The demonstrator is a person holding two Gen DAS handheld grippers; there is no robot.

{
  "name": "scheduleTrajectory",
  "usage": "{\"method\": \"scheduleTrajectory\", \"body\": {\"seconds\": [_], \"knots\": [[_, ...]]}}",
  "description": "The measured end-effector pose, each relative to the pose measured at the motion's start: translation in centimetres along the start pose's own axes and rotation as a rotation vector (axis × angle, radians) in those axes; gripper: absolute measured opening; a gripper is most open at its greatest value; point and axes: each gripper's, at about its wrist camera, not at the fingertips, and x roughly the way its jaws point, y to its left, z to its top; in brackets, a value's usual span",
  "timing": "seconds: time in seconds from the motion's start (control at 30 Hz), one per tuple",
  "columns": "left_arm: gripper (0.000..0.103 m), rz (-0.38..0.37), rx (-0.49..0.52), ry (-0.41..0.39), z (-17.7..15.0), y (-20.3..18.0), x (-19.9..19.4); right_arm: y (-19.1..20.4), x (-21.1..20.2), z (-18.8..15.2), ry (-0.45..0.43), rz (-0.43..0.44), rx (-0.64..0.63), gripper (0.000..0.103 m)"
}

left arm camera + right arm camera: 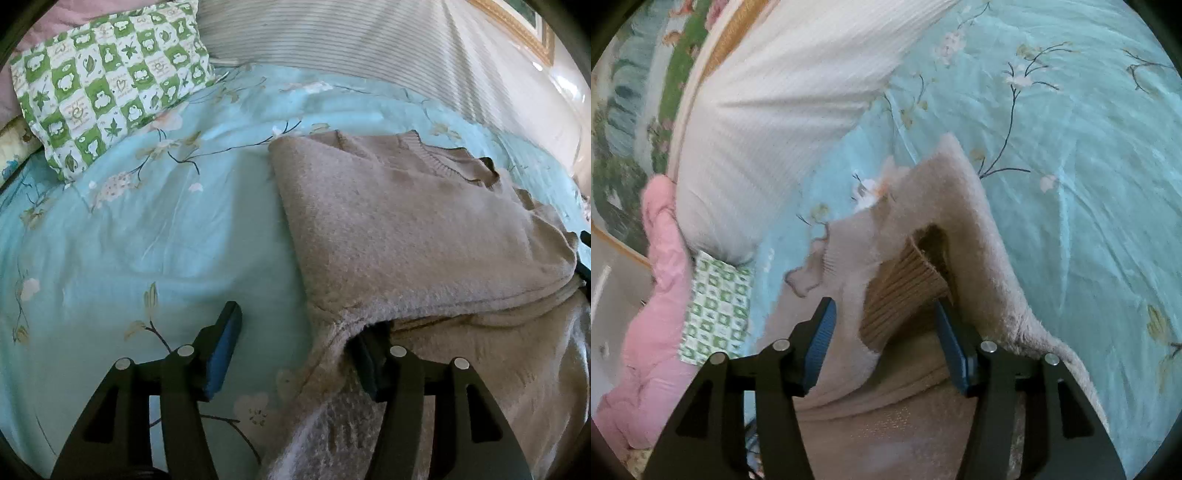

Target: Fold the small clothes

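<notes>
1. Your sweater (399,229) is a fuzzy beige-grey knit with a ribbed neckband, lying on the bed.
2. In your left wrist view its body lies mostly flat, neckband at the far end, with the near edge lifted into a fold.
3. In your right wrist view the sweater (849,258) is bunched, and a sleeve with a ribbed tan cuff (905,295) arches up over the body.
</notes>
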Motion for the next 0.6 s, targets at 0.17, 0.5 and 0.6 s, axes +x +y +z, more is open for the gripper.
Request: {"method": "scheduleTrajectory", "body": {"seconds": [0.17, 0.5, 0.6], "knots": [[0.059, -0.001, -0.01, 0.002, 0.3, 0.3, 0.1, 1.4, 1.5, 1.2, 0.019, -0.044, -0.077, 0.005], [0.059, -0.032, 0.006, 0.024, 0.0, 0.7, -0.3, -0.8, -0.1, 1.1, 0.014, -0.161, -0.125, 0.01], [0.057, -0.13, 0.01, 0.052, -0.6, 1.6, -1.4, -0.3, -1.9, 0.6, -0.025, -0.128, -0.136, 0.046]]}}
